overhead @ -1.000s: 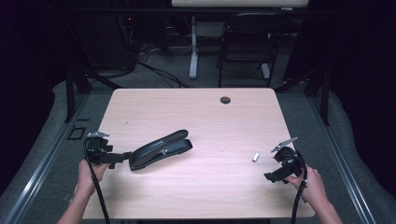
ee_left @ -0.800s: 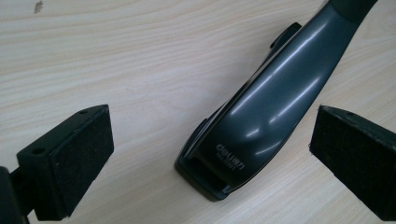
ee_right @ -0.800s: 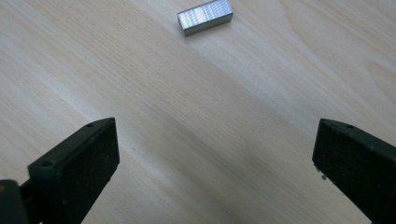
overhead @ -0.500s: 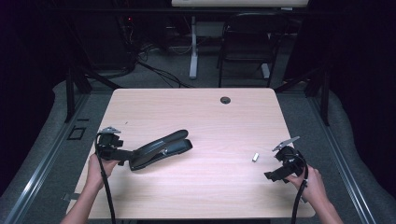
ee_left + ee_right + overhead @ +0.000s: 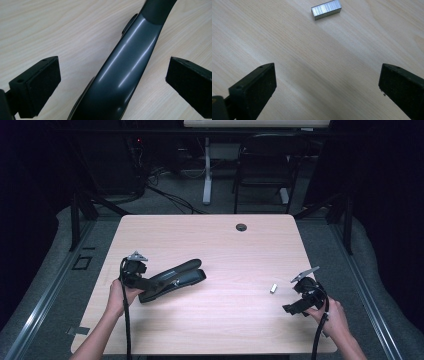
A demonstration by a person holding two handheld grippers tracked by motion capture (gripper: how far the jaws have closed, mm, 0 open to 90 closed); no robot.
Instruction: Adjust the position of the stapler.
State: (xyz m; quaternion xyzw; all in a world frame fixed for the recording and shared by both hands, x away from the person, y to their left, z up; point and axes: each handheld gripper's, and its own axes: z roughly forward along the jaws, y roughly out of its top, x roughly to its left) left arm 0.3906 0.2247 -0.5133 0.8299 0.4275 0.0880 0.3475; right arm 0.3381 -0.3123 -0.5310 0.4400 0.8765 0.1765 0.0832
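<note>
Black padded jaws of the left gripper (image 5: 113, 82) stand wide, straddling the stapler (image 5: 125, 72) handle, untouched. Glossy, rigid, likely heavy and slippery: grip the narrow handle. Right gripper (image 5: 327, 90) gapes empty near the staple strip (image 5: 326, 9).

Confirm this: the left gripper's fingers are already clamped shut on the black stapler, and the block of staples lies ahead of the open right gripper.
Not quite. The left gripper is open: its fingers stand apart on either side of the black stapler, as the left gripper view shows. The block of staples does lie ahead of the open right gripper.
</note>
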